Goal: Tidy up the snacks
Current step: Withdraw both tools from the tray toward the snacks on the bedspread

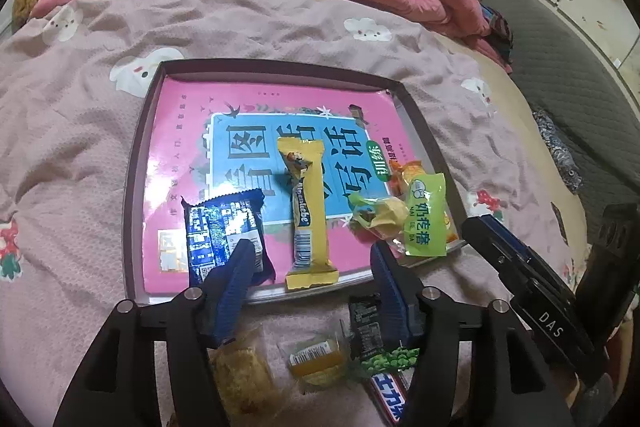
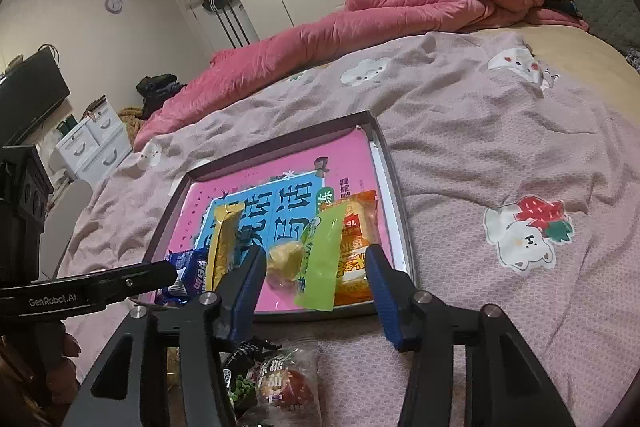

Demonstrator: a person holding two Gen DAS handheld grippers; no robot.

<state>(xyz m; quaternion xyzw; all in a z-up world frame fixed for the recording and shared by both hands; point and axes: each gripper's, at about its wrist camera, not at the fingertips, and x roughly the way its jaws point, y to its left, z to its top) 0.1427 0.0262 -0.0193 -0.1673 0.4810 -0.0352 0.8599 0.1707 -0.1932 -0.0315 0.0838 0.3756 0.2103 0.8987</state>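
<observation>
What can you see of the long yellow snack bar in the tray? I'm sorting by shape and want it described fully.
The yellow snack bar is a long, narrow bar in a glossy yellow wrapper with crimped ends, dark lettering along its length and a white barcode patch near the close end. It lies flat and sealed on the pink book cover inside the tray, pointing away from the camera, between the blue packet and the green packet. Neither pair of tongs touches it.
</observation>
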